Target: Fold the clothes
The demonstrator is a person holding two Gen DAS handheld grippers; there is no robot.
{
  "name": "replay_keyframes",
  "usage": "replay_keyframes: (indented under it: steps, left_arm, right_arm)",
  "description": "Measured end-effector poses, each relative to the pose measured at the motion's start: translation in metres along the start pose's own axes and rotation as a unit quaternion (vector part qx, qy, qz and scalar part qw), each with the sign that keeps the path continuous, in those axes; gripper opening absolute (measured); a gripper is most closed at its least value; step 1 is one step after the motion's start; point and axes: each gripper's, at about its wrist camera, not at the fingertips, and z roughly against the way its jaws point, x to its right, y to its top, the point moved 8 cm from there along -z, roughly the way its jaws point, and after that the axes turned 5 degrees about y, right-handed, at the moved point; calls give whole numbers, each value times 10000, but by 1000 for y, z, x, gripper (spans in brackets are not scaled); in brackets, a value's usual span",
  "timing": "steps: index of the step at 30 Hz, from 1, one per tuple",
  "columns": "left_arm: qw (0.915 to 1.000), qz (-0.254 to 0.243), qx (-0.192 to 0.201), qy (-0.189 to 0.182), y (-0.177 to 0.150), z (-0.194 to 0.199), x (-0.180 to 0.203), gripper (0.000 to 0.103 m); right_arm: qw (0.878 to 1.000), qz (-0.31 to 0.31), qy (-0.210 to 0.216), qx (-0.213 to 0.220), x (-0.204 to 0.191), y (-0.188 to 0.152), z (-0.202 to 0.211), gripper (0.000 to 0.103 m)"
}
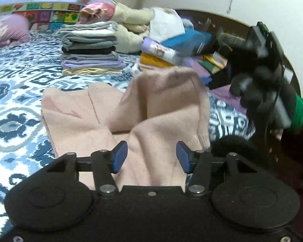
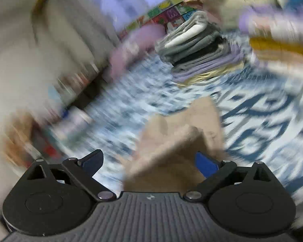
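A pale pink knit garment (image 1: pixel 151 121) lies partly folded on the patterned bedspread (image 1: pixel 20 92). One part of it stands up in a blurred hump toward the right. My left gripper (image 1: pixel 151 157) is open just above the near edge of the garment, and its blue pads (image 1: pixel 119 157) stand apart without pressing the cloth. In the blurred right wrist view, my right gripper (image 2: pixel 149 163) is wide open. A bunched corner of the pink garment (image 2: pixel 177 147) sits between its fingers, close against the right pad (image 2: pixel 207 166). A black-gloved hand (image 1: pixel 252 94) with a green cuff shows at the right.
A neat stack of folded clothes (image 1: pixel 91 48) in grey, black, lilac and yellow stands at the back of the bed (image 2: pixel 200 46). A loose heap of unfolded clothes (image 1: pixel 171 38) lies to its right. A pink pillow (image 1: pixel 8 30) is at the far left.
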Motion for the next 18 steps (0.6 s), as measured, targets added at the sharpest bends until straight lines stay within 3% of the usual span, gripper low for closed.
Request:
replay_keyframes:
  steps: [1,2,3,9,12,14,16,18]
  left_arm:
    - [10000,15,23,15,0,-1,1,52]
    - [10000,14,36,39,0,-2,2,52]
    - [10000,22,42,62,0,-4,2,52]
    - [9993,320,60,189,-1,-7,-11,53]
    - [9983,477,44,318,1,-11,-17,56]
    - [9973,594,48,424,2,-11,-23,58]
    - [9954,765,75,574,3,-9,-31,62]
    - [9919,1004,61,770,4,-7,-43,67]
  right_arm:
    - [9982,412,-390,-200,-3,-6,-8,49]
    - [9959,655,-484,-399,-5,-13,-12,19]
    - [9953,665,-462,-532,-4,-20,-10,17]
    - [9861,561,-549,-1462,14,-78,27,17]
    - [9780,345,-520,-1989,25,-110,50,22]
    - [9809,208,-431,-1886,24,-107,68,44]
    - [9857,139,-354,-1643,23,-98,86,58]
    - [9906,13,-157,-1358,20,-86,101,60]
